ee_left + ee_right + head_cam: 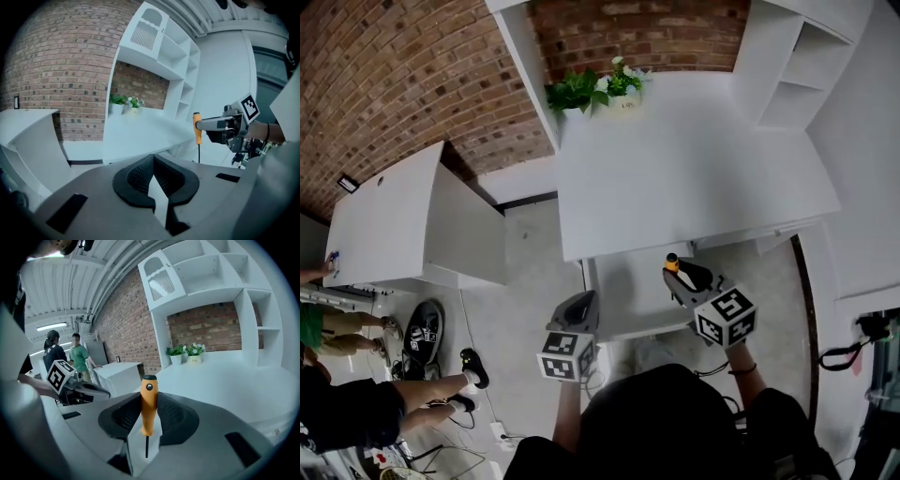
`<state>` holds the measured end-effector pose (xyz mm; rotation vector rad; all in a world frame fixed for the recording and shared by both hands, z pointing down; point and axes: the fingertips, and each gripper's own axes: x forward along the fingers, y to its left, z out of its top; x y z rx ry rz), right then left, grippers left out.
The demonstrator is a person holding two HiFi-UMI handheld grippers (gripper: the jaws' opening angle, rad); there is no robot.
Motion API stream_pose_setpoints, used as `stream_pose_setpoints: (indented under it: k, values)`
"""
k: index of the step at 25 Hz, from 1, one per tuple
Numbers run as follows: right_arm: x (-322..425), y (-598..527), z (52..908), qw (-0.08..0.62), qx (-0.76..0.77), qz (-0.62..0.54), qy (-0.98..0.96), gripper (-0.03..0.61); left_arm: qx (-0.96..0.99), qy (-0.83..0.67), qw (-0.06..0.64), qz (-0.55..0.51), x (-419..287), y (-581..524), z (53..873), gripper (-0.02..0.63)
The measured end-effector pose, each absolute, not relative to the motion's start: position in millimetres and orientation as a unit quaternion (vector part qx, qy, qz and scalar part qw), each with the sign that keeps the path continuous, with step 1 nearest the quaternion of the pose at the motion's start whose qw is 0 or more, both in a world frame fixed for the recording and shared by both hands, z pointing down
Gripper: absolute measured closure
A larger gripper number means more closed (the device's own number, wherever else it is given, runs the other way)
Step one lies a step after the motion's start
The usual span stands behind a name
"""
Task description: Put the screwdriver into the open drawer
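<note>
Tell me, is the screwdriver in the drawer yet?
Not yet. The drawer is already open. The right claw grips the orange screwdriver upright, by the drawer. The left claw is empty. Left to do: lower it in and let go.

A: What stands at the back?
B: A red brick wall [412, 84]. Two small potted plants [595, 89] sit at the rear edge of a white worktop [694, 178], with white shelving [797, 66] to the right.
A: And on the left?
B: A white cabinet [394, 220], standing apart from the worktop. Below it, a person's legs [431, 392] in black shoes [473, 367] stretch over the pale floor [520, 309], near a power strip [499, 433].
</note>
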<state>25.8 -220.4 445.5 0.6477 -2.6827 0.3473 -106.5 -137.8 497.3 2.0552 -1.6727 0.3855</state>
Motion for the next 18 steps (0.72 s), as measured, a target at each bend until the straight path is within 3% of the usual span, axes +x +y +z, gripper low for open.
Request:
stream_pose_setpoints:
  k: [18]
  values:
    - [-12, -228, 584, 0.351, 0.102, 0.149, -0.919, 0.469, 0.749, -0.550, 0.291, 0.228, -111, -164, 573, 0.604]
